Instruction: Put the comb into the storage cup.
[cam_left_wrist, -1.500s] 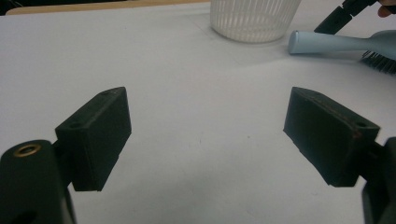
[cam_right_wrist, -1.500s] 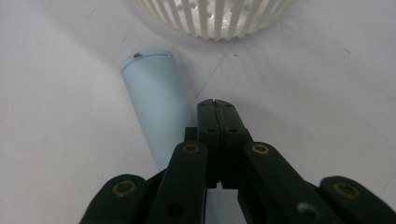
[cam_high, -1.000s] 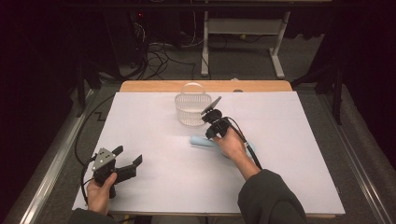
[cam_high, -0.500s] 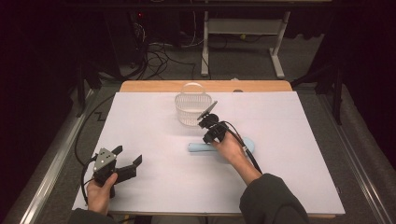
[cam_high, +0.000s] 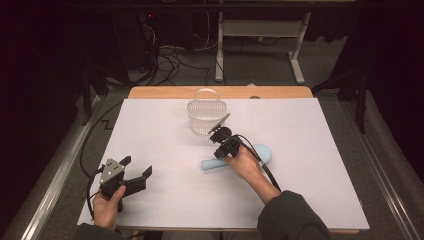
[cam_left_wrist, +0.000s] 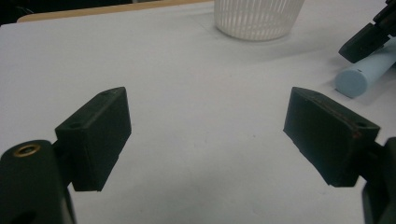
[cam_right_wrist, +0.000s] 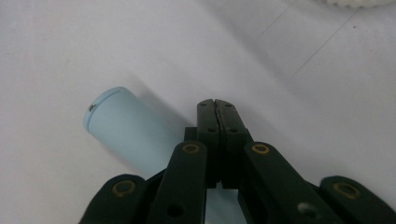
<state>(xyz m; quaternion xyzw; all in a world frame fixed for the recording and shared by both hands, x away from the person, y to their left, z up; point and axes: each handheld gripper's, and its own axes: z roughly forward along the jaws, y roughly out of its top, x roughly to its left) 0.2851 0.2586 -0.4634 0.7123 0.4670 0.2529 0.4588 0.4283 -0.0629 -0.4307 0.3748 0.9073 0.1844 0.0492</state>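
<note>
A light blue tool with a round head (cam_high: 262, 152) and a thick cylindrical handle (cam_right_wrist: 126, 130) lies flat on the white table cover, behind which a white slatted basket (cam_high: 206, 116) stands. My right gripper (cam_high: 220, 149) hangs just over the handle, shut, pads pressed together with nothing between them (cam_right_wrist: 217, 109). The handle runs under its body, with its flat end sticking out to the left. At the near left my left gripper (cam_high: 136, 166) rests low over the cover, open, with bare cover between its fingers (cam_left_wrist: 205, 130). From there the handle end (cam_left_wrist: 359, 79) lies ahead right.
The white cover (cam_high: 310, 150) spans nearly the whole table, with a strip of wooden tabletop (cam_high: 165, 92) showing at the far edge. A black cable (cam_high: 262, 170) trails from the right gripper along the forearm. Beyond the table, floor cables and a white frame (cam_high: 260, 30) lie in the dark.
My right hand has drifted slightly toward the near left, from beside the basket to over the blue handle. The left gripper has stayed put and open.
</note>
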